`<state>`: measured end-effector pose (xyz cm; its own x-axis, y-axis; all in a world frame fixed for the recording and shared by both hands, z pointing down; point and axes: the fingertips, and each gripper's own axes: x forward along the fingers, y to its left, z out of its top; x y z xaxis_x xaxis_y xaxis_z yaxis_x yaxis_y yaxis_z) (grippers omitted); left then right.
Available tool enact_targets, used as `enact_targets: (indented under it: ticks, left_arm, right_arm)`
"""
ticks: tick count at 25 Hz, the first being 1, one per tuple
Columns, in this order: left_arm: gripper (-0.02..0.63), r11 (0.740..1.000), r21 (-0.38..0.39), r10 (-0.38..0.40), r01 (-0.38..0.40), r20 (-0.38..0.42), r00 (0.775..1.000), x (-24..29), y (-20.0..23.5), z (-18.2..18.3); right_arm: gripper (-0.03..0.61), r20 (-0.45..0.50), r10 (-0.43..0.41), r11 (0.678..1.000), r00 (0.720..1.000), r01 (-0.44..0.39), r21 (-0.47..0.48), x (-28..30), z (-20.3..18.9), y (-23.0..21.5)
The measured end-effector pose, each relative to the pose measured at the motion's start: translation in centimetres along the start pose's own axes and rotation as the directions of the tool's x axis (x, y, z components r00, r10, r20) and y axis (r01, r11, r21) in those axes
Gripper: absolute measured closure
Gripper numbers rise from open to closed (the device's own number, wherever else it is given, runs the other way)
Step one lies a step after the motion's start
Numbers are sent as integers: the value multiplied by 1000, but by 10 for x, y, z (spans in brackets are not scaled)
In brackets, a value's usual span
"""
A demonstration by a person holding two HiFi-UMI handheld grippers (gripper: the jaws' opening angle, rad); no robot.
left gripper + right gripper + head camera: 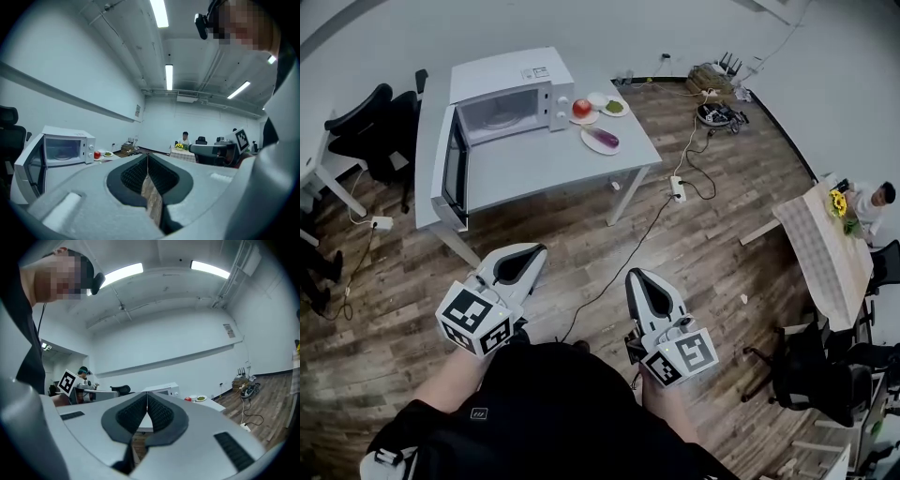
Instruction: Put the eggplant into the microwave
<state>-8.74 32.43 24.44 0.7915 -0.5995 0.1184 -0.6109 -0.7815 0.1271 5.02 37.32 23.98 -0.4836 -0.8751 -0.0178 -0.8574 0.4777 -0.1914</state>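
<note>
- Holding left gripper (532, 253) and right gripper (638, 278) closed and empty, we stand well apart from the eggplant (605, 139), plated beside the microwave (511, 94).
- Its seemingly smooth skin may slip from a shallow grip; our reach may strike the swung-out door (451, 169).

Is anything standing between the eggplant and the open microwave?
Nothing visible does. The microwave has its door open, and the tomato sits beside the microwave, off the path from the eggplant.
</note>
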Motion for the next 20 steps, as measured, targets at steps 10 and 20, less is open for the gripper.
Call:
enact_targets:
  ticks: [10, 20]
  left_arm:
    - [603, 999, 4, 33, -33, -33, 999, 52, -38, -10]
    - [604, 1000, -10, 13, -14, -61, 998, 109, -5, -22]
  right_arm:
    - [547, -21, 72, 997, 997, -72, 37, -38, -13, -51]
    - [523, -71, 106, 994, 992, -103, 44, 8, -19, -90]
